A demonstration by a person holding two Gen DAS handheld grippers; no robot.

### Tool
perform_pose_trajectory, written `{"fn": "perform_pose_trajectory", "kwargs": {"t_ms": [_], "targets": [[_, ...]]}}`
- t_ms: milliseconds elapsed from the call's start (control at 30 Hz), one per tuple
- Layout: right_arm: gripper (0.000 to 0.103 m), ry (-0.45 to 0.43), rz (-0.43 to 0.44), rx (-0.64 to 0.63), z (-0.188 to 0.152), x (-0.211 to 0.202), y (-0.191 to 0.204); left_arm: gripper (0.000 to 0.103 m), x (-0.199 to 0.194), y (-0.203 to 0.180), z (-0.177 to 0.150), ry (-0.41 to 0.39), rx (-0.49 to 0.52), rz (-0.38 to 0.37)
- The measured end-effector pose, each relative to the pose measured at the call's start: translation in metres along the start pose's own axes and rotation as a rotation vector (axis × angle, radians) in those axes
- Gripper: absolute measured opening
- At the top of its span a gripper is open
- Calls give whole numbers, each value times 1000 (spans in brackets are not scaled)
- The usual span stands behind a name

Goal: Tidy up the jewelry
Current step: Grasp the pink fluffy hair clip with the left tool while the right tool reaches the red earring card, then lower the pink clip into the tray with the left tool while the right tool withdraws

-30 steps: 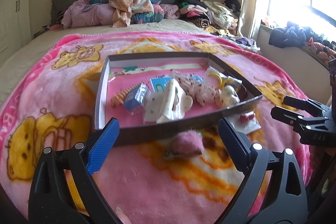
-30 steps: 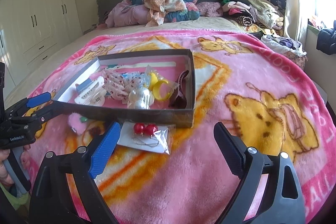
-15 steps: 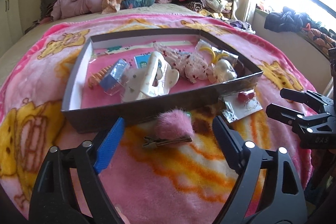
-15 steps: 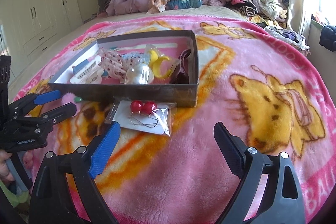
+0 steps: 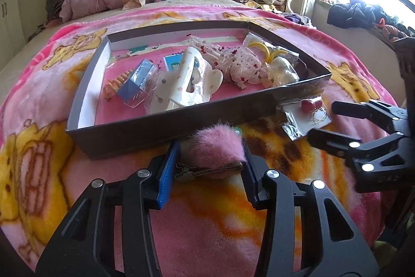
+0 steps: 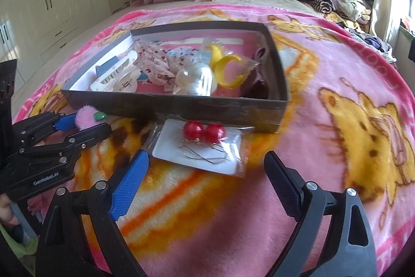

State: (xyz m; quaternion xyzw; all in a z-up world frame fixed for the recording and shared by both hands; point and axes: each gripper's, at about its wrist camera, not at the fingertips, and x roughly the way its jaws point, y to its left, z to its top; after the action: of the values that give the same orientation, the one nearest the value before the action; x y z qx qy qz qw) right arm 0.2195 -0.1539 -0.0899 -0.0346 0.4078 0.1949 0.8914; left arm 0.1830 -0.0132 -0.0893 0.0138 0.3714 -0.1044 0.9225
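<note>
Pink pom-pom hair clip (image 5: 216,147) sits on the pink blanket (image 5: 207,225), just in front of the near wall of the dark shallow box (image 5: 155,129), metal clip part toward me. My left gripper (image 5: 208,162) is closing on it: blue pad on the clip's left end, black pad against the fluff on the right, both touching. The clip is still down on the blanket. In the right wrist view the same pom-pom shows between the left fingers at the box's near-left corner.

My right gripper (image 6: 205,178) has its jaws wide apart with nothing between the pads. It hovers just short of the bagged red ball earrings (image 6: 205,134), which lie on a white card on the blanket, touching the box's near wall.

Inside the box: white claw clip (image 5: 186,79), blue clip in clear wrap (image 5: 137,85), floral fabric piece (image 5: 238,66), yellow bangle (image 6: 228,69), clear bagged item (image 6: 197,79).
</note>
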Motion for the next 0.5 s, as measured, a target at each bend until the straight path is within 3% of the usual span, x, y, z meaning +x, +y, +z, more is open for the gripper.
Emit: {"fn": "perform_pose_trajectory", "kwargs": {"t_ms": [200,333,500], "targets": [[93,17,-18,-10,6,15,15,36,-11,8,2,-23,-23,-11],[87,11,-26,-28,6,18,23,36,-17,15,3,-31,-42,-19],[85,-6,32,-25,5,11,26,36,-23,22,6,-44,-71,-30]]}}
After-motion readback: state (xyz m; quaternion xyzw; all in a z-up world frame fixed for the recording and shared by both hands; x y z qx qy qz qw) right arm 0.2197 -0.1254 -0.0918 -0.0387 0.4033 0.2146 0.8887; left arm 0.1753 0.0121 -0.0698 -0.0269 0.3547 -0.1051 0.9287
